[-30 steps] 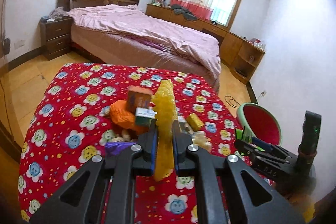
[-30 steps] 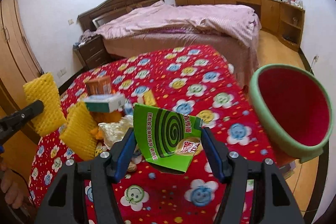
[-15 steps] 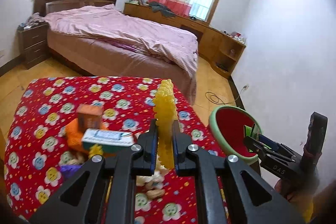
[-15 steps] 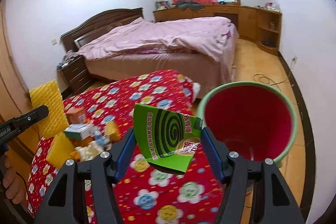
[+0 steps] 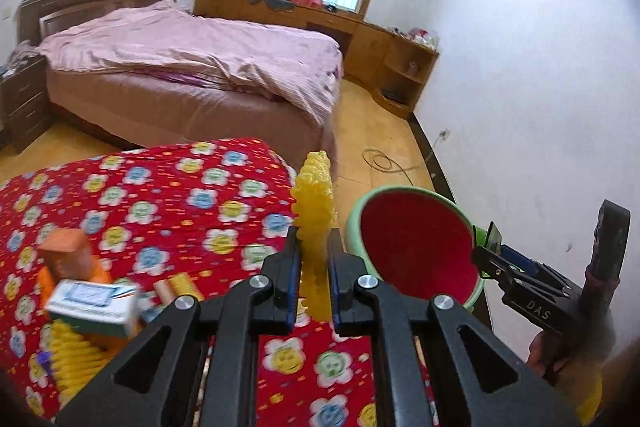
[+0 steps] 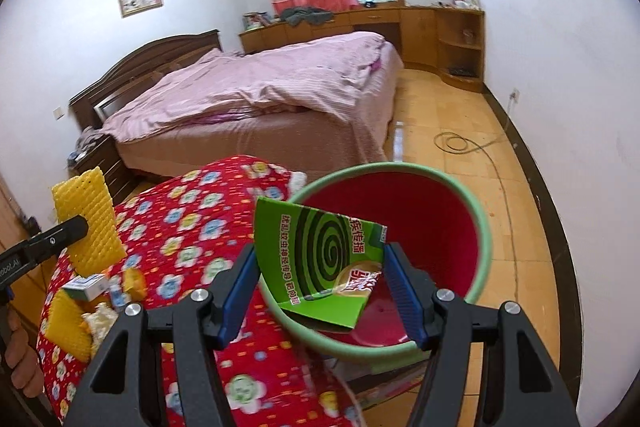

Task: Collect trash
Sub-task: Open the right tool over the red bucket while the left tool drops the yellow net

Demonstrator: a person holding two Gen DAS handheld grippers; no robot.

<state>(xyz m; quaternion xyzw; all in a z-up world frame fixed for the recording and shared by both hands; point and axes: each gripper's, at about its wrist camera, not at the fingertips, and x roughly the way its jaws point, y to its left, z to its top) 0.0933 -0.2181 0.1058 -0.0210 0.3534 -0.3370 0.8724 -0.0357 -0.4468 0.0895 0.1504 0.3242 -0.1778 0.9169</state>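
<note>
My left gripper [image 5: 314, 259] is shut on a yellow foam net [image 5: 314, 199], held upright above the table's right edge; the net also shows in the right wrist view [image 6: 90, 223]. My right gripper [image 6: 320, 267] is shut on a flattened green mosquito-coil box [image 6: 320, 259], held over the rim of the green bin with a red inside [image 6: 440, 227]. The bin [image 5: 412, 247] stands on the floor right of the table. More trash lies on the red flowered tablecloth [image 5: 160, 195]: a white-green carton [image 5: 92, 303], an orange-brown box [image 5: 64, 255] and another yellow foam net [image 6: 66, 323].
A bed with a pink cover [image 5: 192, 67] stands beyond the table. Wooden cabinets [image 5: 400, 59] line the far wall. A cable [image 6: 460, 147] lies coiled on the tiled floor. A white wall [image 5: 540, 107] is close on the right.
Both grippers have swung right, away from the trash pile toward the bin. The green box now hangs over the bin's opening. The foam net has moved to the table's right edge.
</note>
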